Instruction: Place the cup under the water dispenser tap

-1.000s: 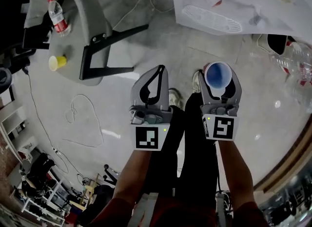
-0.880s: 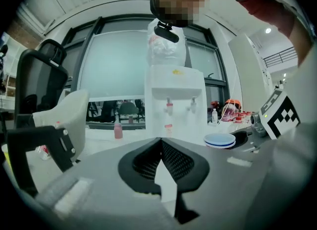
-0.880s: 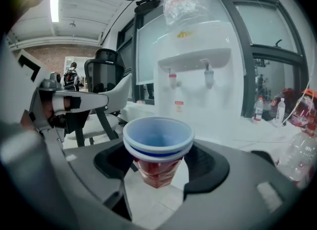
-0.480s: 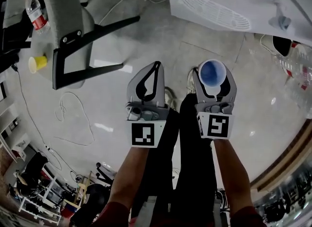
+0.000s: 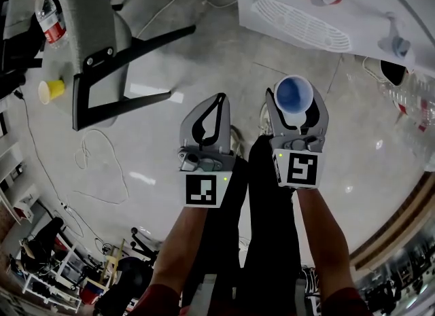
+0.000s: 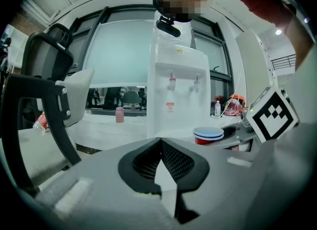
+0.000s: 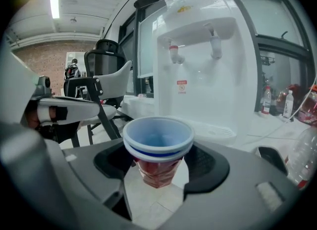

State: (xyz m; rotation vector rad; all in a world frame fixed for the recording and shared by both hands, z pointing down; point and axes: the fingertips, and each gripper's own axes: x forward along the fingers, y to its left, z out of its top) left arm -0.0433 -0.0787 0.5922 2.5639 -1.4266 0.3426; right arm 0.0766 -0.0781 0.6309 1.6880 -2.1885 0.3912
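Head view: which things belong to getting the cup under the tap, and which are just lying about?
For the job: cup, clamped in the right gripper; water dispenser with its taps and drip tray.
Lying about: chair, water bottle, yellow cup; left gripper, shut and empty.
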